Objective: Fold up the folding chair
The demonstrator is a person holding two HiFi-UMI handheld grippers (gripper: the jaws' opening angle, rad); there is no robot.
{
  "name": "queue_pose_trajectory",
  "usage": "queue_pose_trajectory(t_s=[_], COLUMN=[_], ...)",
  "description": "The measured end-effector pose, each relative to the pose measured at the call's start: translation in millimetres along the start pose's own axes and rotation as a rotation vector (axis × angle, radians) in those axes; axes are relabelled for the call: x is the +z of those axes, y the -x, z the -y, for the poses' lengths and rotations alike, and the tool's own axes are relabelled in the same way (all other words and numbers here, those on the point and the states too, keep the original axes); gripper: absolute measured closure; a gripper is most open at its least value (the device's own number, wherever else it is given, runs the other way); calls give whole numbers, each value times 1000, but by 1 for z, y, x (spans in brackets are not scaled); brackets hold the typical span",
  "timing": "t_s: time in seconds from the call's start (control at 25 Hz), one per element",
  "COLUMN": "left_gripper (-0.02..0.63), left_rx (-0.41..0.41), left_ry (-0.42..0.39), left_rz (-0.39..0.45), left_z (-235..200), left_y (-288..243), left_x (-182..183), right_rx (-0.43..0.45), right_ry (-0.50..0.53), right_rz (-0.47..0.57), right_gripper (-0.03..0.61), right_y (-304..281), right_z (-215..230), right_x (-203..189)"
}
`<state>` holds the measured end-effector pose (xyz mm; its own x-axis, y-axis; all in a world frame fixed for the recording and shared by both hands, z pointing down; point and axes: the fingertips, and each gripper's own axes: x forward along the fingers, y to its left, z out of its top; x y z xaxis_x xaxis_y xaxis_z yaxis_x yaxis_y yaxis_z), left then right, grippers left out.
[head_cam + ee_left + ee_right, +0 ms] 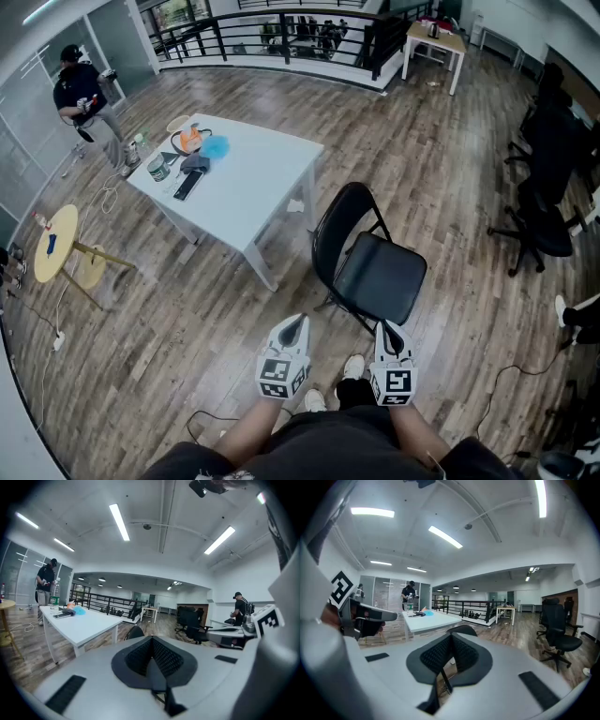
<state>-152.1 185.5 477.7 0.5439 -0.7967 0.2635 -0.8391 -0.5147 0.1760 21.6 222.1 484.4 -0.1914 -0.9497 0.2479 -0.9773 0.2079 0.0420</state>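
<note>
Task status: judged not begun. The folding chair (370, 267) stands fully open on the wood floor (187, 309), right in front of the person.
Chair orientation: seat (382, 277) level and facing the person; backrest (339, 225) on the far side, close to a corner of the white table (253, 178).
Left gripper (292, 328): jaws together, nothing between them. It is held close to the body, short of the chair.
Right gripper (391, 336): jaws together, empty. Its tip lies over the seat's near edge in the head view; contact cannot be confirmed.
Step in hand: approach and take hold.
Recommended method: open both grippers before reaching. Clamp one on the backrest's top edge to steady the frame. Clamp the other on the seat's near edge and swing it up toward the backrest.
Cautions: the frame will probably slide on the smooth floor, so hold the backrest firmly. Keep the jaws away from the hinge points and the nearby table leg.
</note>
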Motion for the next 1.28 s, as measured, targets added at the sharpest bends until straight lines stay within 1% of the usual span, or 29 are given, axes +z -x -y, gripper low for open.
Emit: queue_pose_trajectory(t_s=[0.2, 0.32, 0.4, 0.56, 0.68, 0.76, 0.84, 0.92, 1.0, 1.04, 1.12, 1.16, 1.2, 1.24, 1.28], left_gripper=[611, 611, 611, 611, 611, 611, 611, 609, 609, 596, 537, 494, 452, 429, 410], left_rx=[-19, -22, -10, -16, -7, 8, 39, 89, 140, 157, 177, 182, 184, 184, 182], left_ry=[32, -3, -32, -65, -123, -139, -153, -176, -207, -221, -237, -239, -236, -230, -221], left_rz=[11, 3, -21, -102, -154, -188, -241, -321, -398, -430, -488, -517, -547, -577, -606], left_z=[-24, -31, -40, -53, -57, -63, -74, -87, -98, -104, -117, -123, -127, -130, -133], left_y=[-99, -149, -187, -268, -308, -330, -353, -375, -390, -395, -402, -406, -410, -415, -419], left_x=[16, 23, 24, 16, 10, 6, 2, -4, -11, -13, -18, -21, -25, -30, -36], right_rx=[-47, -71, -77, -76, -73, -78, -76, -58, -30, -18, -2, 2, 6, 7, 3], right_ry=[-32, -42, -57, -86, -107, -129, -156, -176, -168, -160, -170, -195, -230, -268, -306], right_rz=[-14, -26, -42, -120, -170, -197, -227, -252, -281, -308, -388, -434, -472, -503, -532], right_gripper=[565, 565, 565, 565, 565, 565, 565, 565, 563, 563, 563, 547, 489, 426, 400], right_y=[-71, -109, -139, -194, -220, -233, -248, -266, -281, -287, -292, -292, -292, -292, -291], right_z=[60, 94, 118, 165, 193, 210, 226, 243, 257, 260, 263, 265, 269, 274, 280], right_x=[-20, -38, -51, -89, -118, -133, -147, -161, -180, -192, -224, -241, -257, -274, -289])
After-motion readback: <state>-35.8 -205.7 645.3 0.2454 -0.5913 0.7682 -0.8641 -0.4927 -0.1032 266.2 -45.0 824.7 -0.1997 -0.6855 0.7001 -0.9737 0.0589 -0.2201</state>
